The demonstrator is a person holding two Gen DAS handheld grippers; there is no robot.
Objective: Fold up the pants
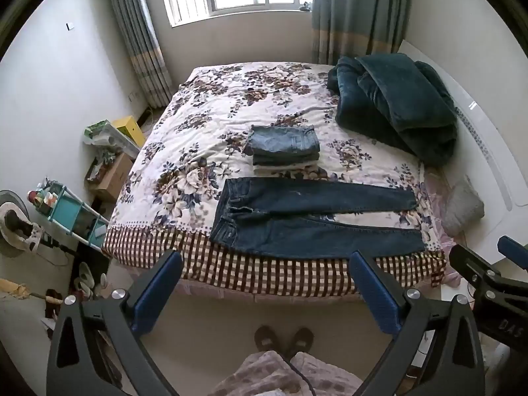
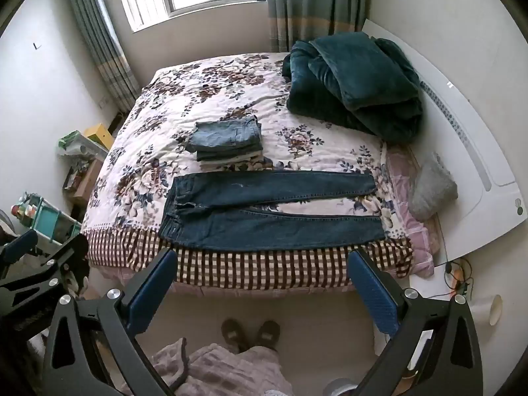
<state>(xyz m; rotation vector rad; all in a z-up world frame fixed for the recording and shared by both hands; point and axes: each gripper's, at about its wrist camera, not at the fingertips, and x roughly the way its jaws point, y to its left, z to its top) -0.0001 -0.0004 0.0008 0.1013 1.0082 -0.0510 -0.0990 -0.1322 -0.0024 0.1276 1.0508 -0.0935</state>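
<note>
I am holding the left gripper (image 1: 265,267) and right gripper (image 2: 262,265) with jaws spread wide, gripping nothing, low in the frame, while the jeans (image 2: 264,213) are lying flat mid-frame on the bed (image 2: 231,270).

- Dark jeans (image 2: 264,211) lie flat along the bed's (image 2: 231,270) near edge.
- Right claw (image 2: 264,264) gapes empty above the floor.
- Folded stack (image 2: 227,142) behind.
</note>
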